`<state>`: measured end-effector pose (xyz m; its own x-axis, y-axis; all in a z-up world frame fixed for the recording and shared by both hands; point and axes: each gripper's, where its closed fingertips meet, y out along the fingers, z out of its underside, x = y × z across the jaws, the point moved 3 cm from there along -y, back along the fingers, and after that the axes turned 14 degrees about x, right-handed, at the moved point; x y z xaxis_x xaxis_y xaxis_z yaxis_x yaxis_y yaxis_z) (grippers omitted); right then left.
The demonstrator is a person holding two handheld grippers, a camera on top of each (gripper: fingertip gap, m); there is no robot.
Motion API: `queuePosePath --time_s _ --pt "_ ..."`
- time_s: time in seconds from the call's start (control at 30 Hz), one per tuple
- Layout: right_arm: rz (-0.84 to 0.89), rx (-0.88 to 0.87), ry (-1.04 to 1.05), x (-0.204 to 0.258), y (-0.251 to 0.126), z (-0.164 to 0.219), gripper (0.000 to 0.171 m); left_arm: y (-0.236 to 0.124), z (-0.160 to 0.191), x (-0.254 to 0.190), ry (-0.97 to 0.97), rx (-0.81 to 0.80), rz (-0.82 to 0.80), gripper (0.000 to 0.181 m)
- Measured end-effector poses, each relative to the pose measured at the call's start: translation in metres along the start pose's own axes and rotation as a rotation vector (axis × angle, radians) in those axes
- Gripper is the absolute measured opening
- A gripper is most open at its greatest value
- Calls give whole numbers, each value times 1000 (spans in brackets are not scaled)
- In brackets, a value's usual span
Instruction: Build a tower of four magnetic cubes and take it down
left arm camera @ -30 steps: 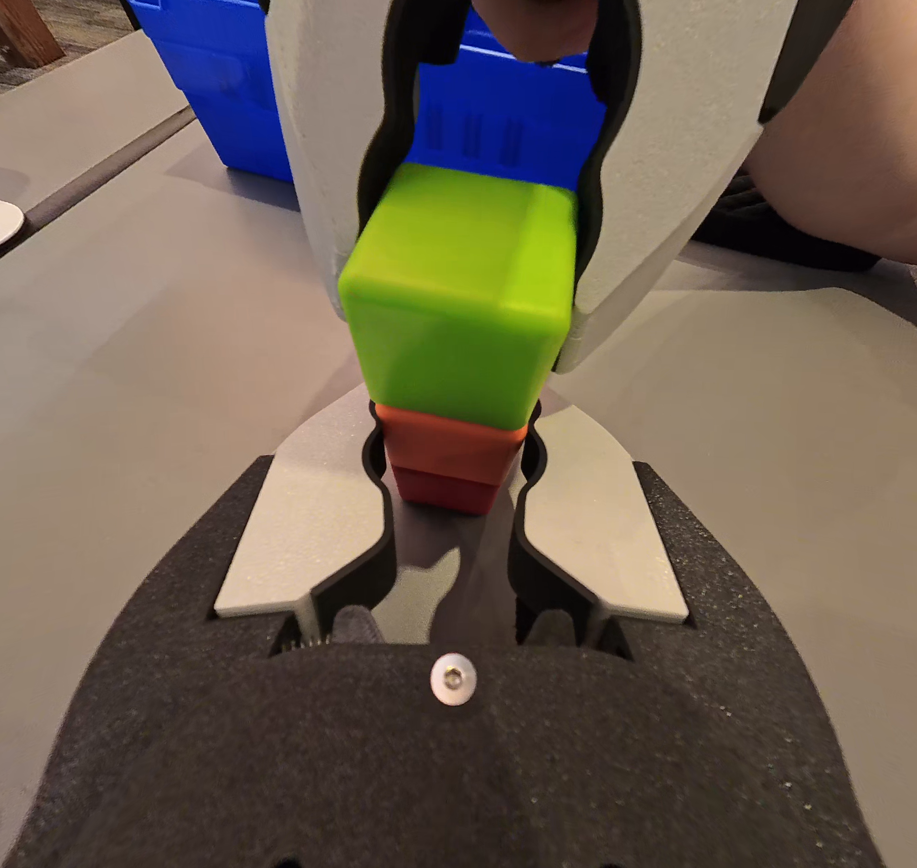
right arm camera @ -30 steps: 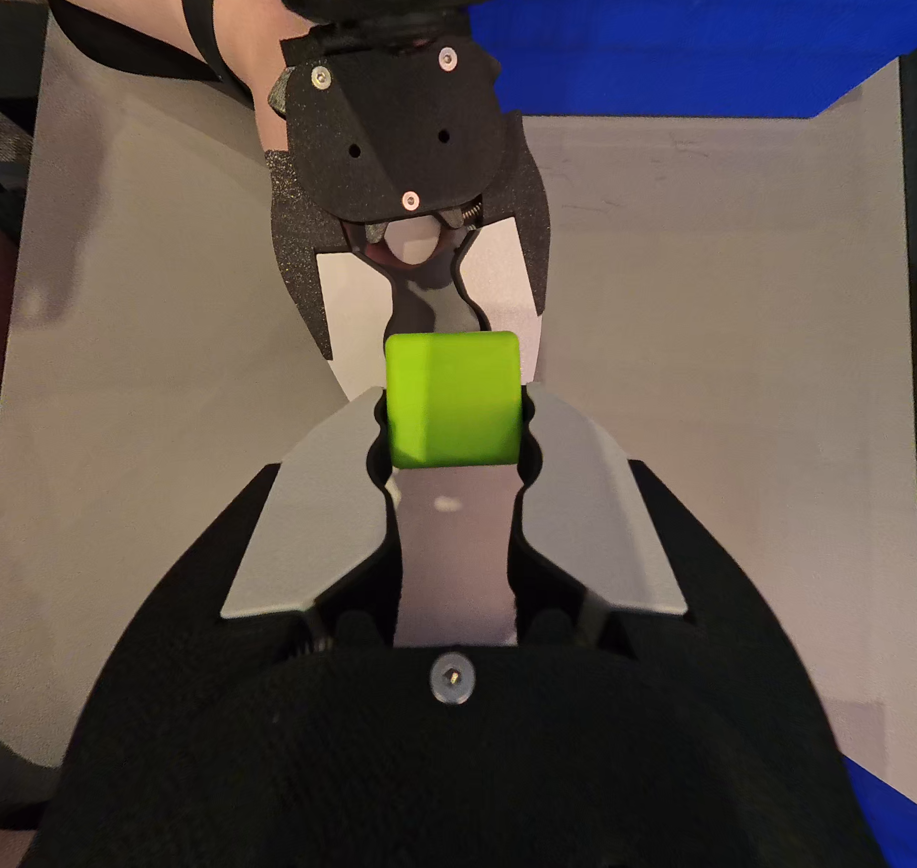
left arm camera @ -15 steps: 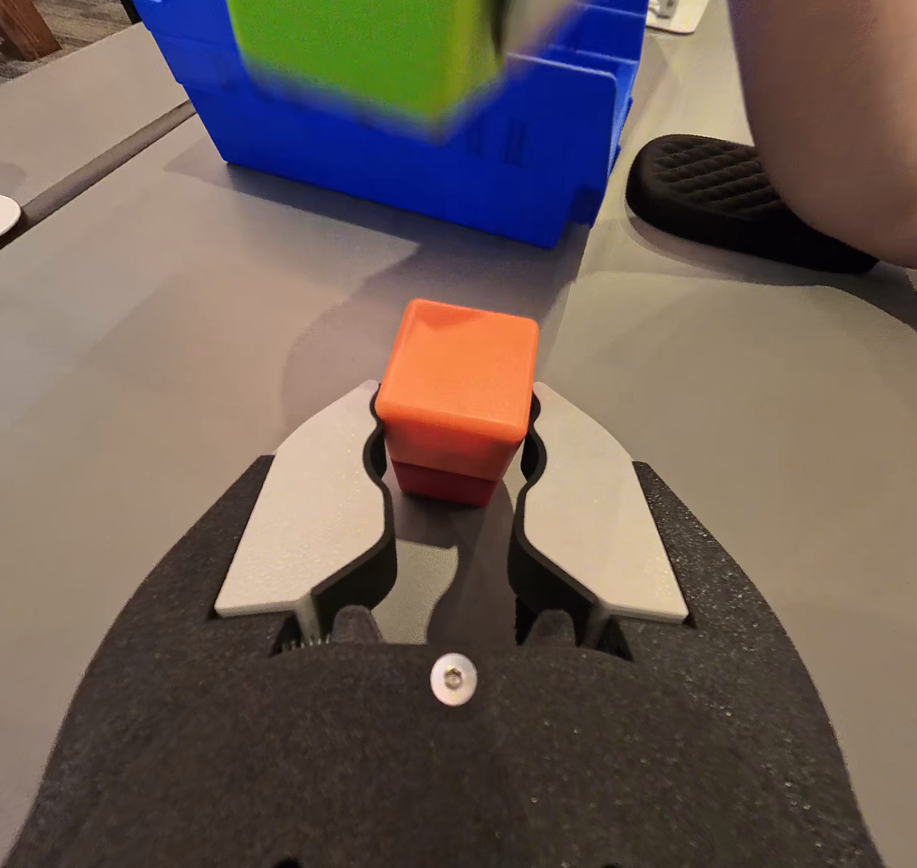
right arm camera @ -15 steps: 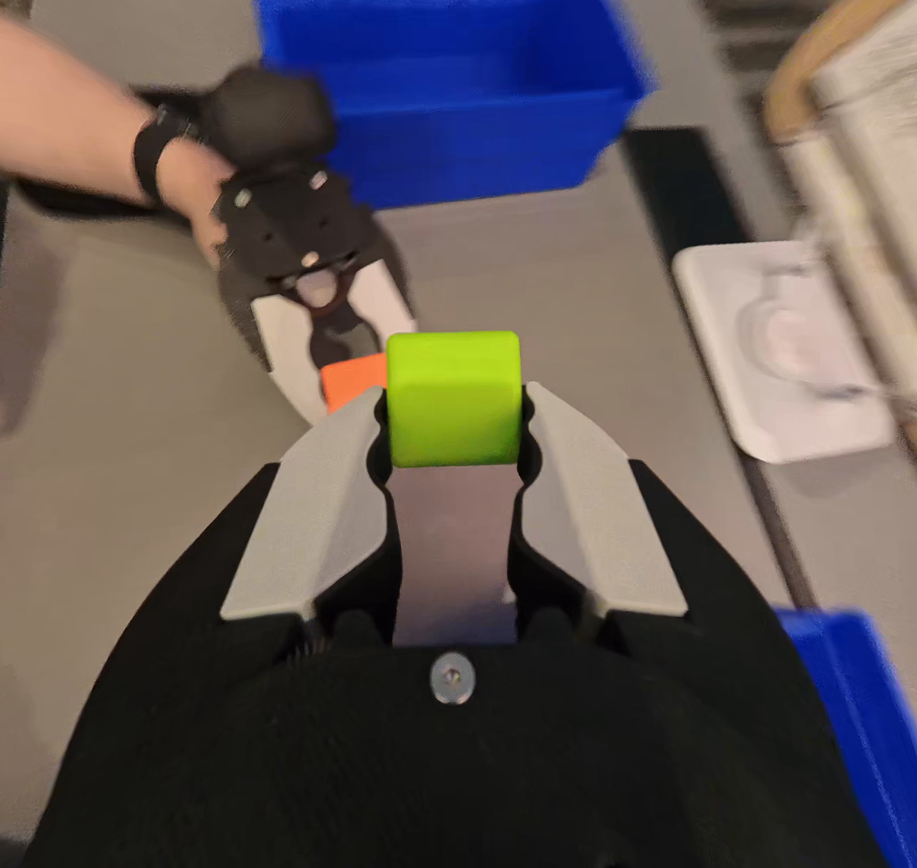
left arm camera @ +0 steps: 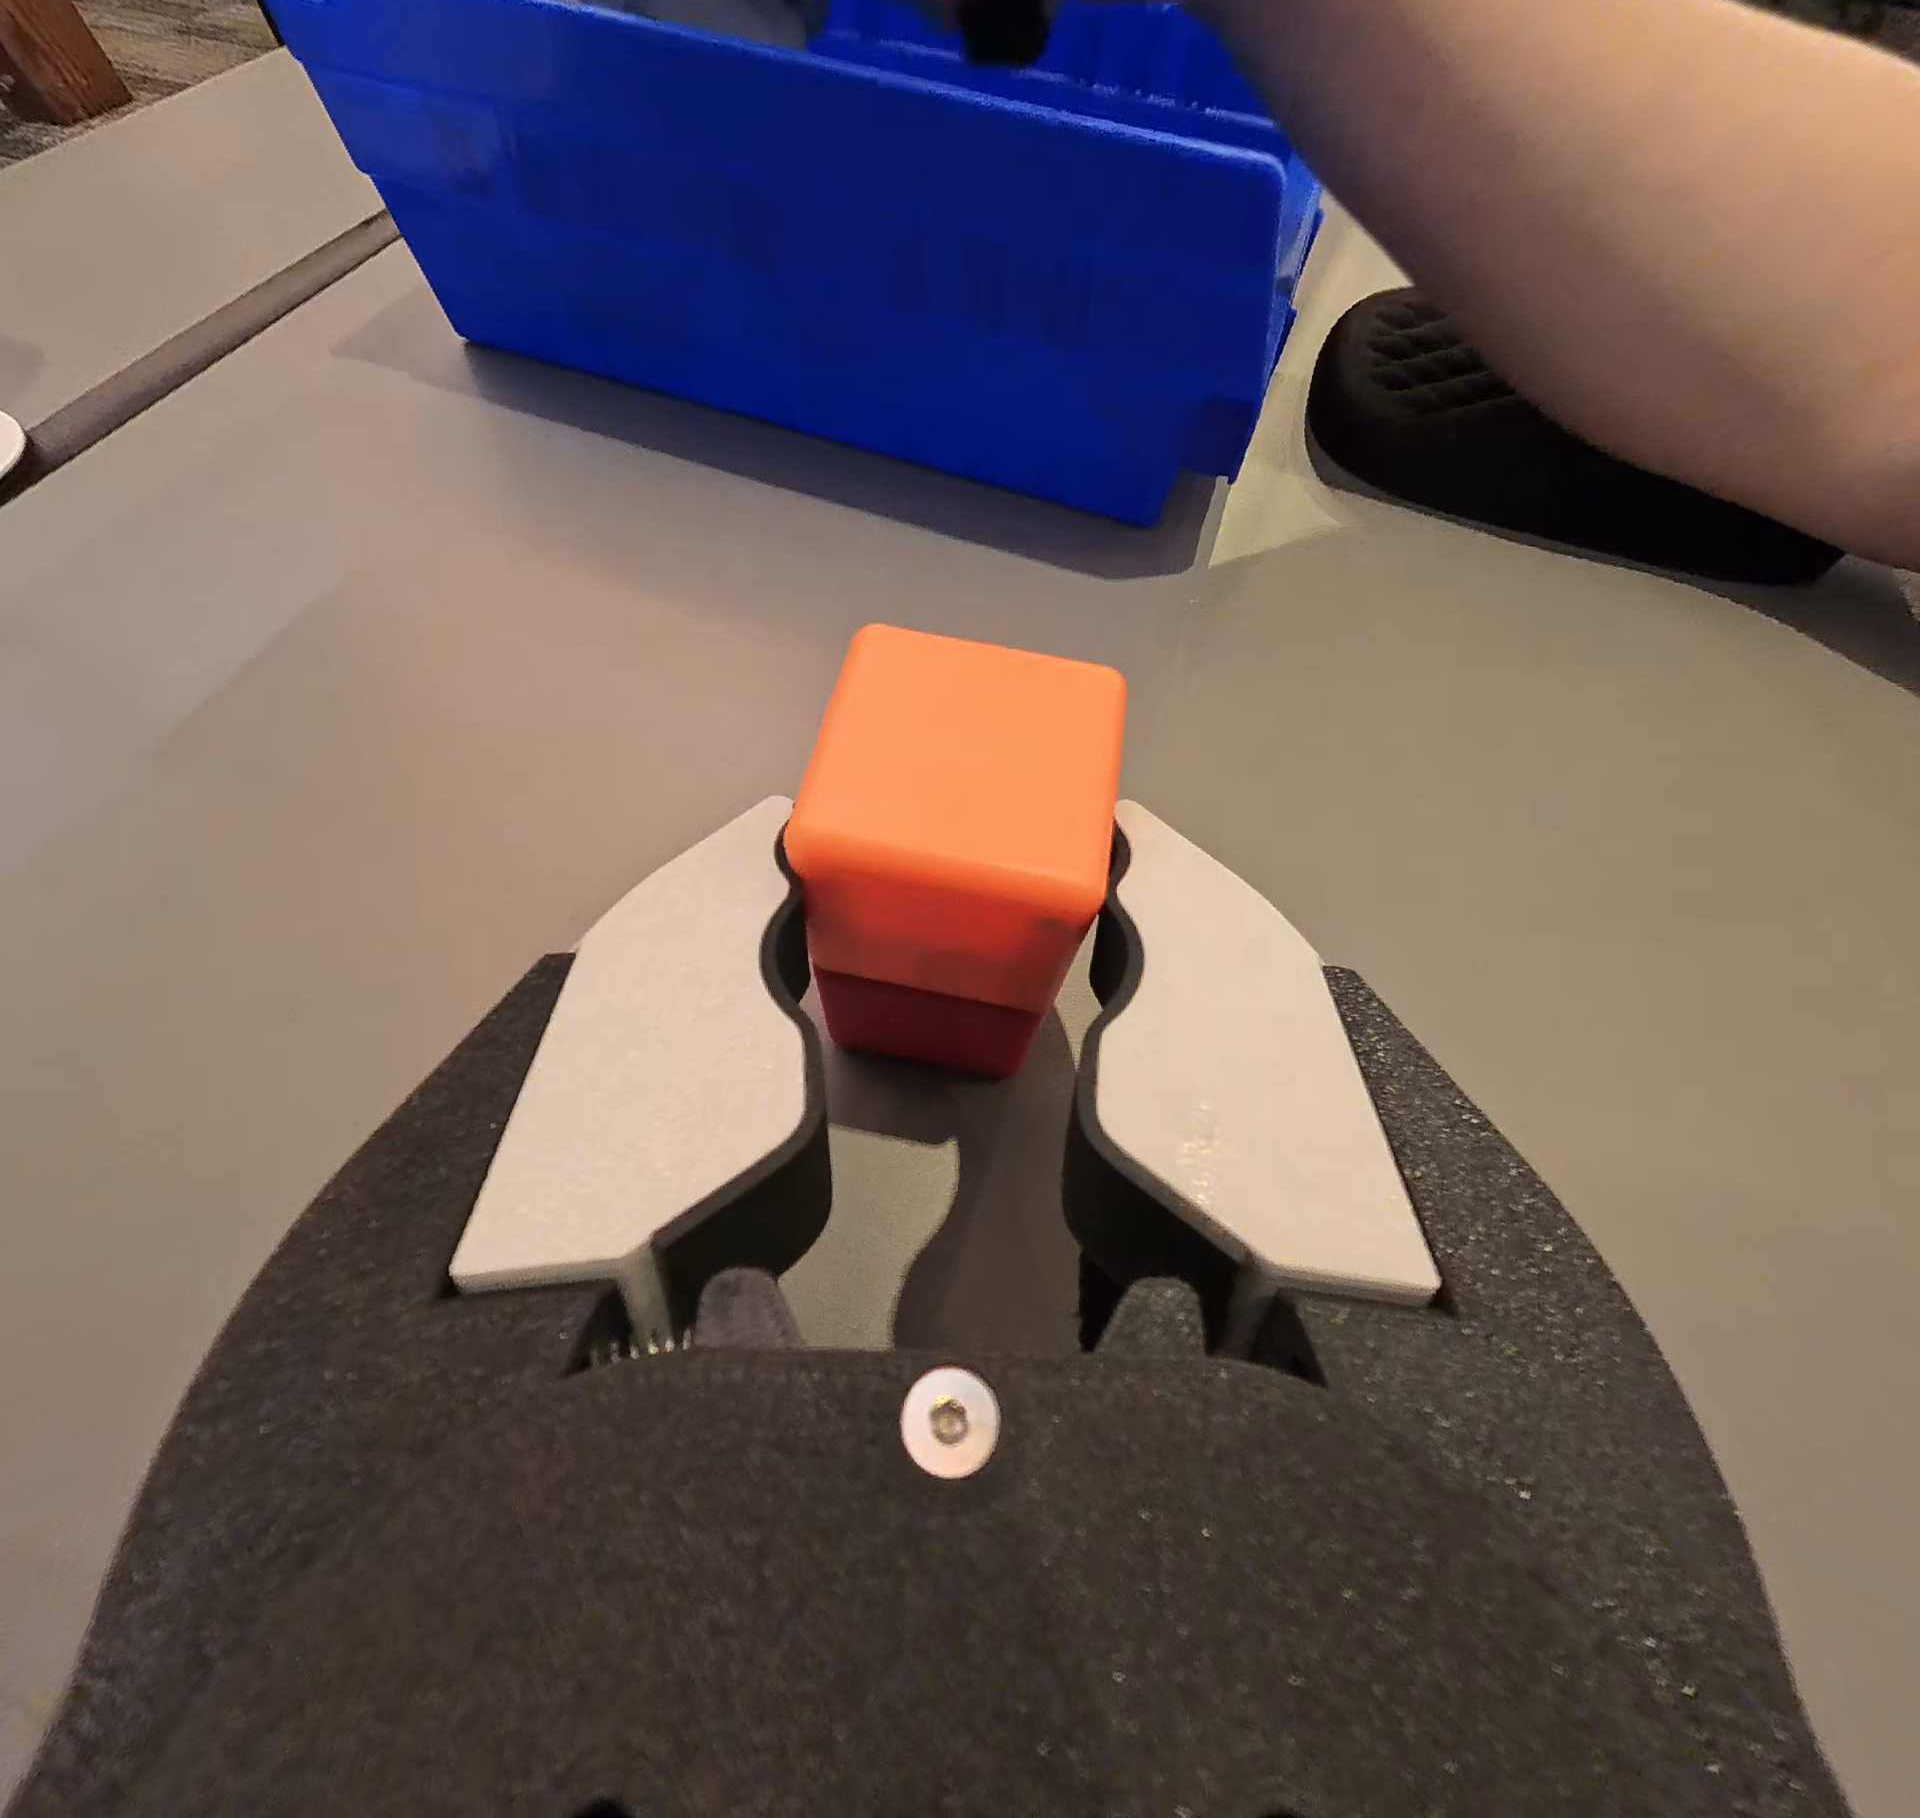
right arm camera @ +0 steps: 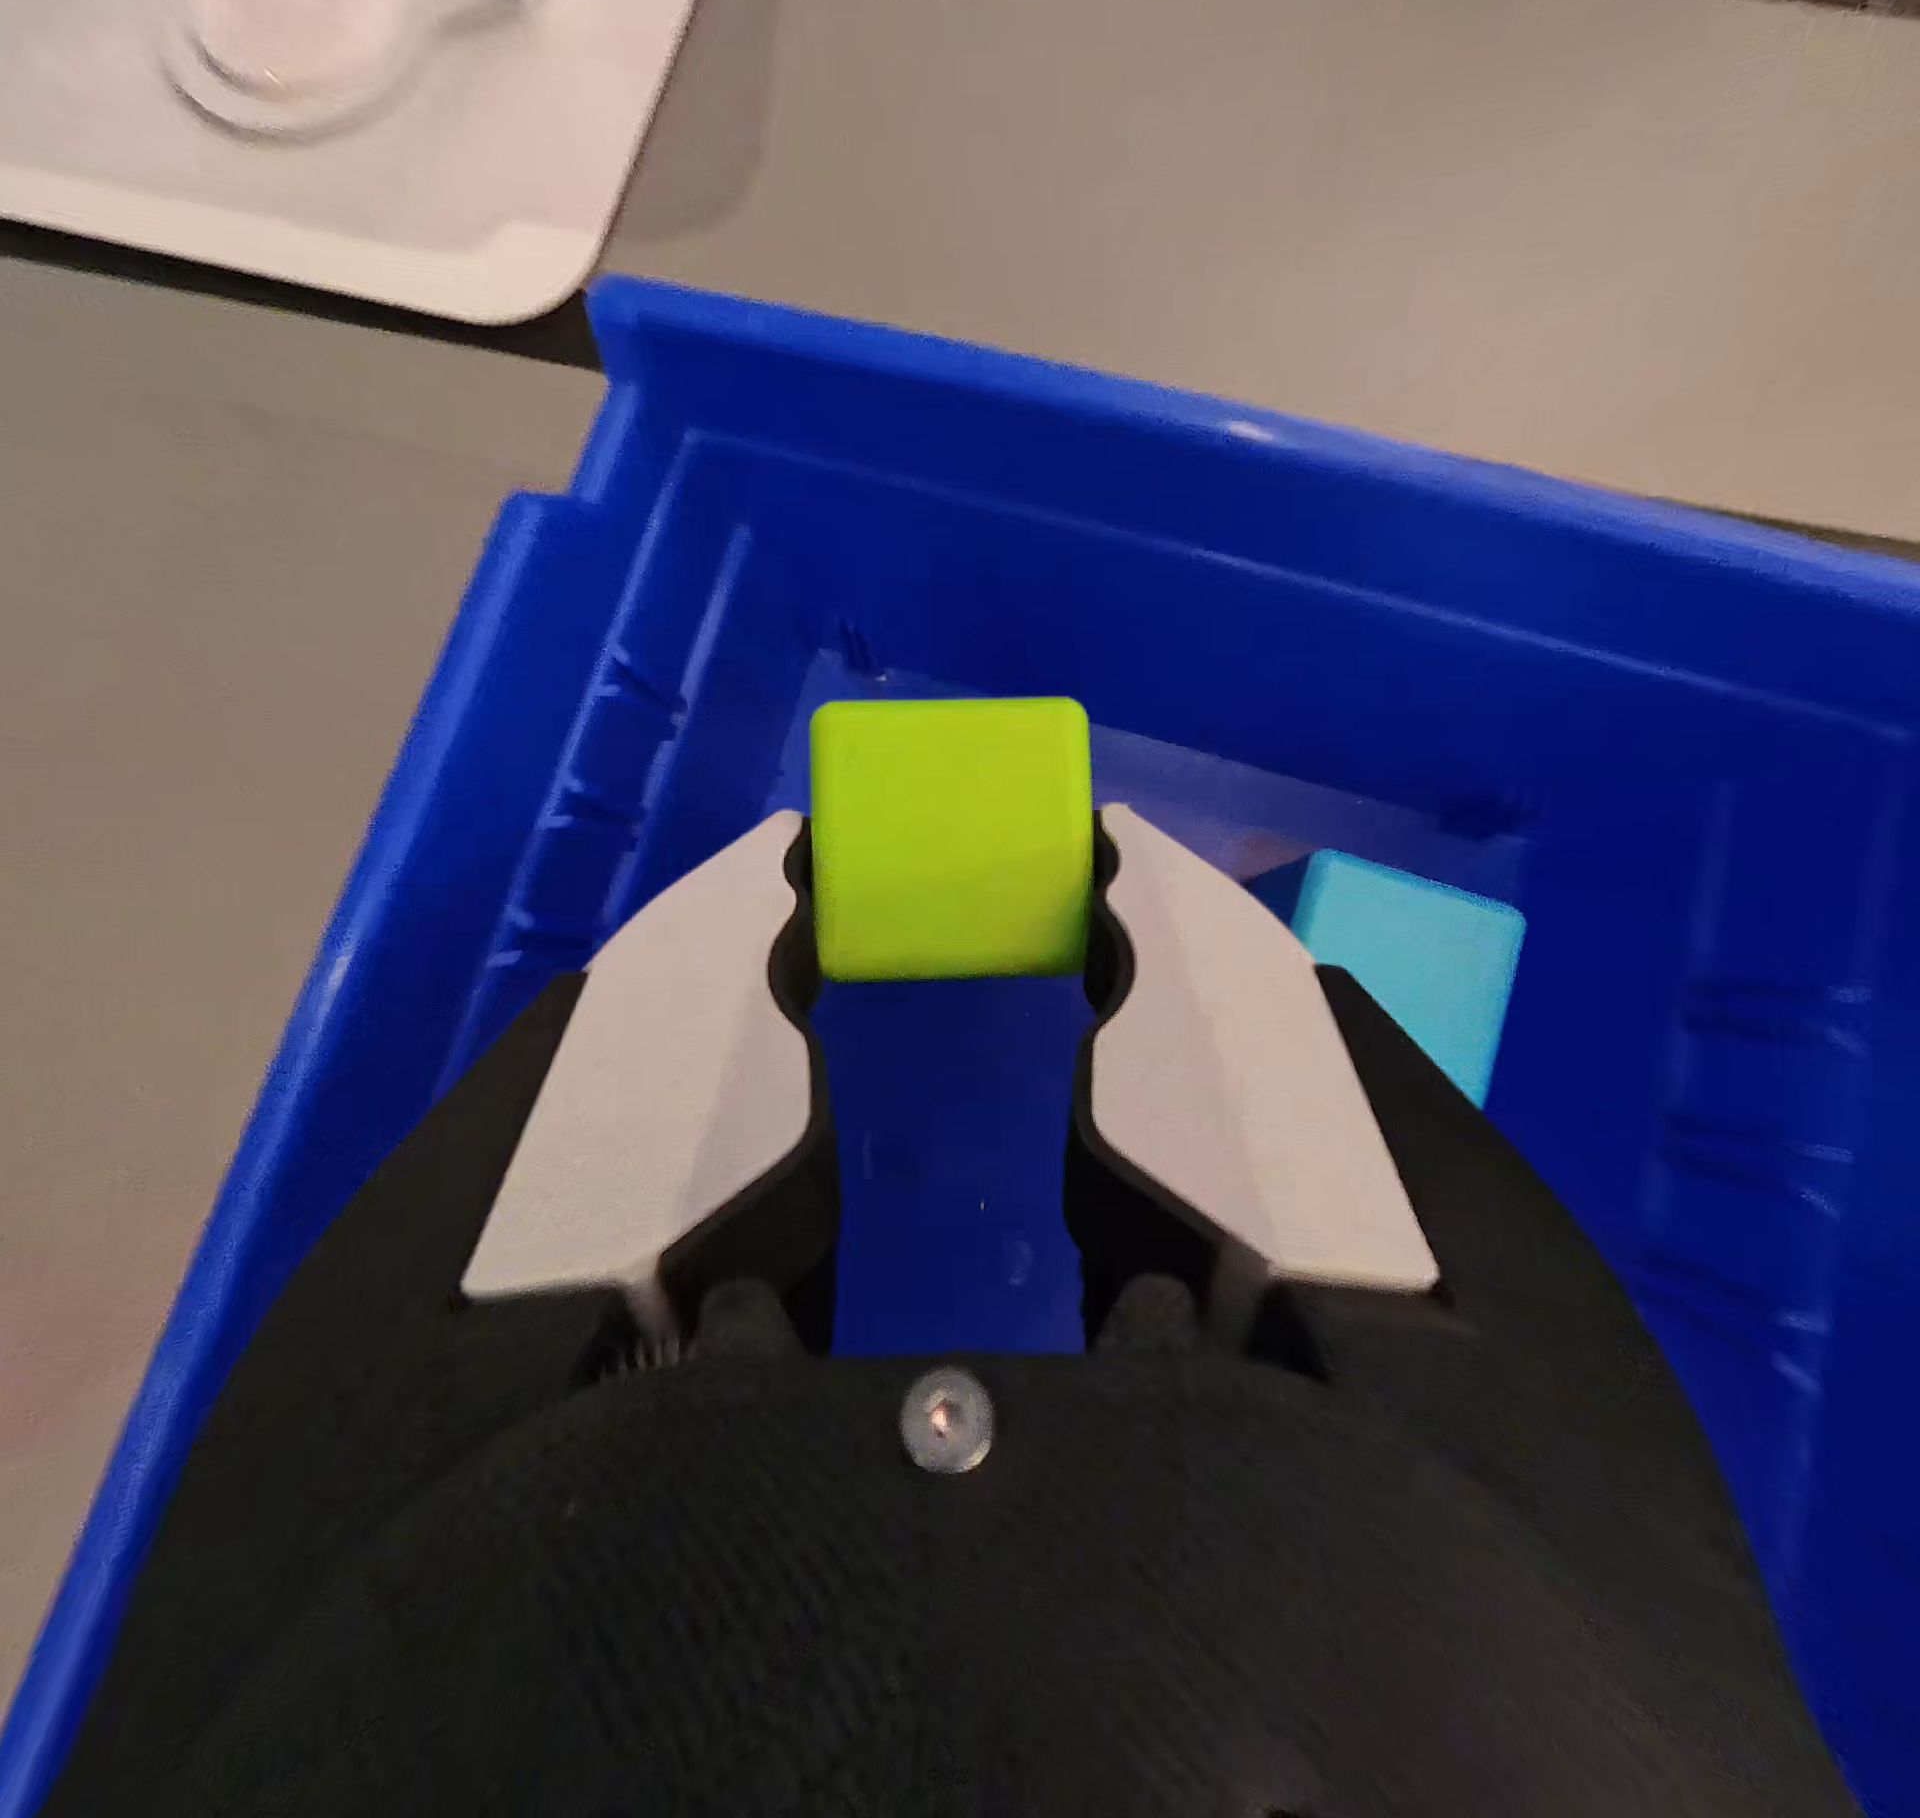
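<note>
Right hand-held gripper (right arm camera: 951, 895) is clamped on the green cube (right arm camera: 951, 838), over the blue bin (right arm camera: 1351, 501). Left hand-held gripper (left arm camera: 951, 895) grips the orange cube (left arm camera: 956, 802), stacked on a red cube (left arm camera: 925, 1030) on the desk (left arm camera: 416, 729).

Cubes look light, rigid, smooth plastic w/ rounded edges; magnets likely resist pulling apart. Best hold: 2 opposite flat faces, mid-height.

Right wrist view alone shows the bin's inside: a light-blue cube (right arm camera: 1413, 958) at right, plus a white tray (right arm camera: 343, 179) far left. Left view alone shows the 2-cube stack.
</note>
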<state>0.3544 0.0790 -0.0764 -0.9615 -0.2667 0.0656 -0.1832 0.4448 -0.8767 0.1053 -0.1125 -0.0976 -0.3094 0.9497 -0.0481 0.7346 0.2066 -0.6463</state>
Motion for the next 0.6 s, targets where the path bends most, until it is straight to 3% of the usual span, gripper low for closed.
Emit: queuePosePath --time_s 0.27,0.5,0.53,0.6 --pt "89 121 -56 2 43 15 50 0 0 -1 3 2 1 52" --pt "109 135 -147 -1 38 17 59 1 2 -1 3 9 0 52" --pt "109 130 -161 -2 33 15 59 3 5 -2 11 37 8 55" --pt "114 106 -174 -5 18 12 59 10 14 -7 27 110 40 83"
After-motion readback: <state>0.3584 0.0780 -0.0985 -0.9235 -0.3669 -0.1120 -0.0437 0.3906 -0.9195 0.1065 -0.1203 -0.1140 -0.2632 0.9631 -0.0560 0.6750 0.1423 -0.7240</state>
